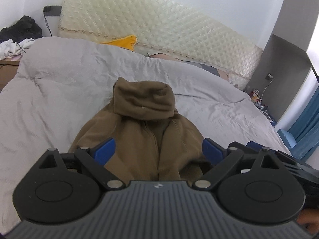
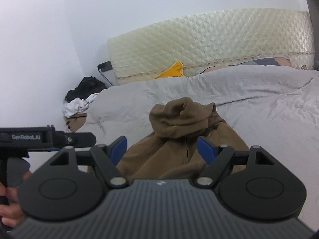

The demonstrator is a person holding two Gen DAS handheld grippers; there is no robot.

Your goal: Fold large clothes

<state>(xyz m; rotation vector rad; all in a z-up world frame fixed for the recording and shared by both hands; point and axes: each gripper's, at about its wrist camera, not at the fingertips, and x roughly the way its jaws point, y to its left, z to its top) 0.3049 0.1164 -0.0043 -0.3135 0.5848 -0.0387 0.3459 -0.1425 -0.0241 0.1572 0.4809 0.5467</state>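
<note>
Brown hoodie [image 1: 139, 135] beyond both open tongs

Grey duvet-covered bed [image 1: 59, 83] ahead of the claw, cream quilted headboard [image 1: 159, 23] beyond against pale wall [image 2: 49, 29], dark and white laundry heap [image 2: 83, 95] far left, blue curtain [image 1: 307, 123] right.

Hoodie [image 1: 139, 139] lies mid-bed on duvet [image 1: 59, 83], hood end twd mattress [image 1: 159, 25] leaning on wall behind bed. Clothes pile [image 2: 83, 97] left of bed, by corner.
</note>
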